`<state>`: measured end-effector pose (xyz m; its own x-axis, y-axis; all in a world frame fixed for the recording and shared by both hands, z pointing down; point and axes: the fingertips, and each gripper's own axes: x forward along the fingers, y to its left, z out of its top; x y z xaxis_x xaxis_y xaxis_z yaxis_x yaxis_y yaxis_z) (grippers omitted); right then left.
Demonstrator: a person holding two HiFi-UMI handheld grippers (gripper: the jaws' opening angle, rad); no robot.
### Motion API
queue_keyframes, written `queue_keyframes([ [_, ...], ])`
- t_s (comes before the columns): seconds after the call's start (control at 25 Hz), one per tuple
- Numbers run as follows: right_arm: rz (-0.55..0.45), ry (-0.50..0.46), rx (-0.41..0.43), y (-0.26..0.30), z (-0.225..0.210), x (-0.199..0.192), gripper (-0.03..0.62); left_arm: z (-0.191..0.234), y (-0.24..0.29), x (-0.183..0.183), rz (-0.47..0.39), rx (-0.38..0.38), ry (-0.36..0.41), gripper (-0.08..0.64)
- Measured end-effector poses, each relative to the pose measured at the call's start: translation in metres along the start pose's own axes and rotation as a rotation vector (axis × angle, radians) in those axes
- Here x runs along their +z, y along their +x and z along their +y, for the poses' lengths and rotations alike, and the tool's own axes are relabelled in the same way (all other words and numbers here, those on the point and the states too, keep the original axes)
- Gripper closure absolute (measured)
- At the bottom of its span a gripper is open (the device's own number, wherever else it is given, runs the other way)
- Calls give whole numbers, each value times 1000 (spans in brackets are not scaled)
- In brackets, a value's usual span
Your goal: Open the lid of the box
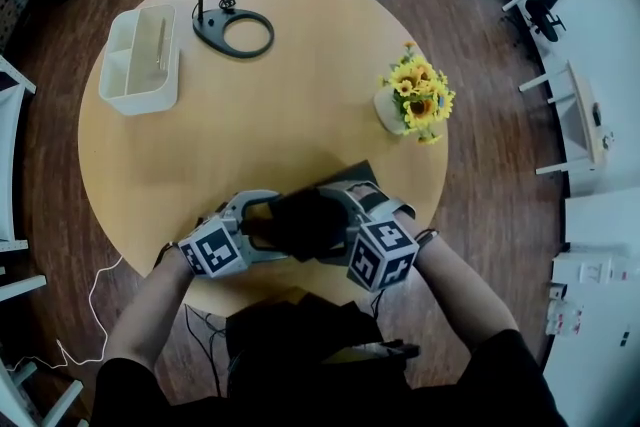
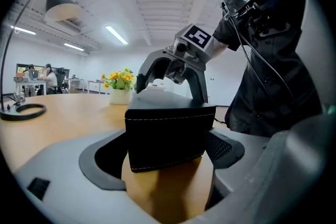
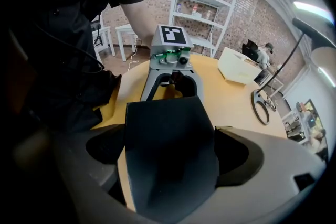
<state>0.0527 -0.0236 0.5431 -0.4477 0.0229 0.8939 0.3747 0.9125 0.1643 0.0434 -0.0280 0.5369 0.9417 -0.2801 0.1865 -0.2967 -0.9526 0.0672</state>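
The black box (image 1: 300, 220) sits at the 6 o'clock edge of the round table (image 1: 290, 105). Your left gripper (image 1: 262, 227) looks clamped on its base. Your right gripper (image 1: 338, 215) straddles the lid (image 3: 168, 149) wide, with its pads not visibly pressing. You're at the grasp step, I'd say: next, close the right gripper on the lid and lift while the left steadies.
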Motion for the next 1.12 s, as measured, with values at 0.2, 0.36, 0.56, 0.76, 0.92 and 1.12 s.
queue_keyframes([
  [0.2, -9, -1, 3, 1, 2, 1, 51, -10, 9, -2, -35, 84, -41, -54],
  [0.36, -27, 23, 11, 2, 3, 2, 52, -8, 18, 2, -71, 99, -33, -55],
  [0.56, -52, 18, -4, -1, 2, 6, 52, -8, 19, 3, -73, 94, -19, -50],
  [0.76, -45, -65, -7, -6, 3, 11, 52, -9, 20, 1, -56, 110, -24, -15],
  [0.92, -50, -120, 3, -10, 3, 16, 52, -10, 21, 1, -49, 118, -18, -18],
  [1.12, -24, -235, 22, -11, 4, 23, 51, -8, 22, 3, -20, 126, 7, -16],
])
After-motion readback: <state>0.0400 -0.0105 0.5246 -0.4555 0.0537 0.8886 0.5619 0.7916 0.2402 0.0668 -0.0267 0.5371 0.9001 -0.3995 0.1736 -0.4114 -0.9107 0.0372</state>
